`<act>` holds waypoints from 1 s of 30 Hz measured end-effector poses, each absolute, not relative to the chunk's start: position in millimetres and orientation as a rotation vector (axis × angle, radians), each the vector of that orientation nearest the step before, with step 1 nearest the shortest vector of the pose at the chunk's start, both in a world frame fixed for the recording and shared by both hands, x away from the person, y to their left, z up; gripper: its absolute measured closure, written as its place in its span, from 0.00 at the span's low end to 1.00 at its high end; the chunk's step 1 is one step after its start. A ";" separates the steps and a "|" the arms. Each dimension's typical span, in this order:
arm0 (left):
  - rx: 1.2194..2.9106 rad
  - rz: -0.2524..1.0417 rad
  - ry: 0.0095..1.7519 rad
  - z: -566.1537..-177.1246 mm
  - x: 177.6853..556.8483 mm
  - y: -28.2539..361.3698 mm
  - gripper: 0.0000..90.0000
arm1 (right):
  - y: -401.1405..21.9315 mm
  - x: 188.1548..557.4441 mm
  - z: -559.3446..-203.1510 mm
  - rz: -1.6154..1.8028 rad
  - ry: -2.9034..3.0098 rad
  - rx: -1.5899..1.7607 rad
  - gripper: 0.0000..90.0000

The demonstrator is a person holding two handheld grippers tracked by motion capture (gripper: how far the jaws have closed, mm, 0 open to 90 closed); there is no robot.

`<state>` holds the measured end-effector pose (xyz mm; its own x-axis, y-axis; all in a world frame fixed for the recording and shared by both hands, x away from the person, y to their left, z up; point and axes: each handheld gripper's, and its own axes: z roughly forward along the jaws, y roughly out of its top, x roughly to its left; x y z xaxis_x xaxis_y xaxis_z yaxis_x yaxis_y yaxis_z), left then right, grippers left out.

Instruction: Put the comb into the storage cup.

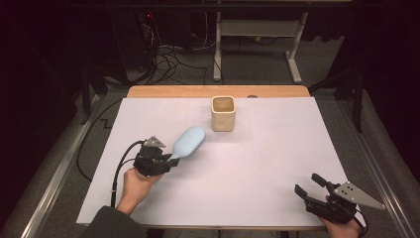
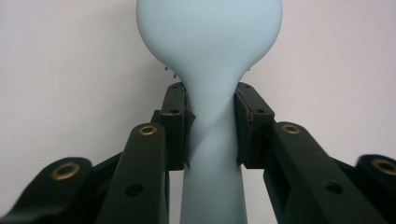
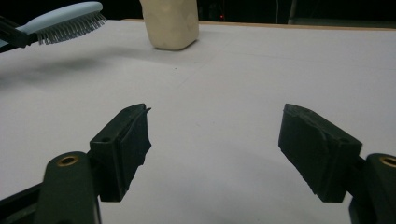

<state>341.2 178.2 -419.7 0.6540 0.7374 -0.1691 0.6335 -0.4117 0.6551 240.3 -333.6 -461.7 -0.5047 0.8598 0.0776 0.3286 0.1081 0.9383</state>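
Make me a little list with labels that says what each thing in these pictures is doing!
held thing: light blue hairbrush, bristles facing down, lifted above the table
left gripper: shut on the hairbrush handle
right gripper: open, nothing between its jaws, low over the near right part of the table
cup: cream, square, open top up, standing at the far middle
brush and cup: apart, brush head to the near left of the cup
table: covered with white paper
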 end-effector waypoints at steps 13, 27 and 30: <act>2.129 0.182 0.992 -416.6 319.5 176.3 0.77 | -332.7 240.3 -461.5 1.390 1.894 1.152 0.28; 2.119 0.156 0.910 -414.2 297.8 162.4 0.77 | -330.8 240.8 -461.3 1.381 1.900 1.145 0.28; 2.122 0.153 0.894 -414.9 294.8 157.9 0.77 | -329.1 240.3 -461.0 1.383 1.904 1.144 0.28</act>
<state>294.8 157.9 -414.9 0.7416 0.6449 -0.1851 0.5466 -0.4208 0.7240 240.3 -329.1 -461.0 -0.5087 0.8584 0.0660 0.3284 0.1226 0.9366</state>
